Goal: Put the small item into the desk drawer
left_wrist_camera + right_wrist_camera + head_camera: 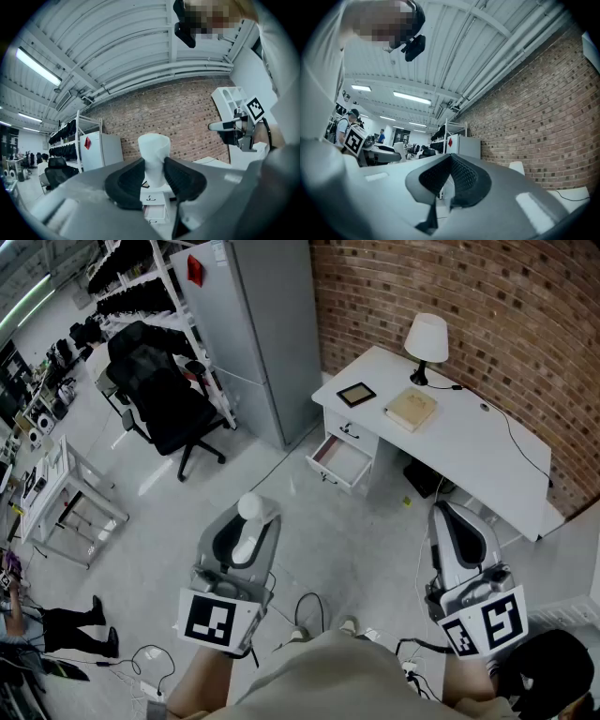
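- While the person stands well short of the furniture, the carry step looks to be in hand: nothing has reached the drawer yet. A black office chair [159,390] sits far left, clear of the route.
- Left of centre, the left gripper [255,521] is level, its jaws about half closed. The black pads press on both sides of the small white item [153,150], which stands upright between them with its rounded top above the pads.
- Ahead and to the right, the desk drawer [342,462] stands pulled open at the left end of the white desk [469,442]. It is well apart from both grippers.
- Next, I judge, the person needs to walk to the desk, bring the item over the open drawer, lower it in, then part the jaws.
- On the right, the right gripper [448,512] has its jaws together with nothing between them.
- Hard to make out: the item's lower part is hidden between the pads, so what it is stays unclear. The drawer's inside is too small to read, and the desk's right end is cut off.
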`<state>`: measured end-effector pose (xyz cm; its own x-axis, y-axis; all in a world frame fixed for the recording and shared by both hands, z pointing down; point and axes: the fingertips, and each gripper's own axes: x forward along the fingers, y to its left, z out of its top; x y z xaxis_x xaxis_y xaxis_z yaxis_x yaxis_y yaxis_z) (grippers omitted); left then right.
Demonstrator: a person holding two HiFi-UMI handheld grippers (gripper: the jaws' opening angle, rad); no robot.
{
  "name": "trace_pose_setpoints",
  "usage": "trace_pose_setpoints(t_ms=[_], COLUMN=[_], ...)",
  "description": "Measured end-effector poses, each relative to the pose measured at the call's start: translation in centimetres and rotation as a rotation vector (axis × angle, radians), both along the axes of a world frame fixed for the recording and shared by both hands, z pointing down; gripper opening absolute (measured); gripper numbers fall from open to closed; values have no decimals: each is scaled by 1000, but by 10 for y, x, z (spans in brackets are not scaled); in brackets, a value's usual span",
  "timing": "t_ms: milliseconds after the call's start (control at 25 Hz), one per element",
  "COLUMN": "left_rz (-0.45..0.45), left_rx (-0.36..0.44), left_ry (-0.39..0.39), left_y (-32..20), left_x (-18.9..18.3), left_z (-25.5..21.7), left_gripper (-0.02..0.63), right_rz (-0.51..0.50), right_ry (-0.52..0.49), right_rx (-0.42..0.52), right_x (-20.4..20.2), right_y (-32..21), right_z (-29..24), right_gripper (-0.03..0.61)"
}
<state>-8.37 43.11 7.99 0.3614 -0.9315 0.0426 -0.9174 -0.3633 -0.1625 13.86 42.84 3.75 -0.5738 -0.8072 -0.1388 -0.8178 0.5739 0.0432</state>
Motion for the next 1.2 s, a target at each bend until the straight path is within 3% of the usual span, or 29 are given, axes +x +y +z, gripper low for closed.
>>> trace_pose_setpoints(t_ms=[760, 1200], left_rz=[-19, -12], left_rx=[-15, 2], left_ry=[-36, -25], left_y=[-27, -56], left_x=[44, 44], left_z=[14, 25], left_gripper=[140, 140], right_rz=[-39, -59], right_ry=[-5, 12], right_rx=[-73, -89], right_x=[43, 35], right_y=[-33, -60], right_z=[30, 46], right_gripper=[3, 3])
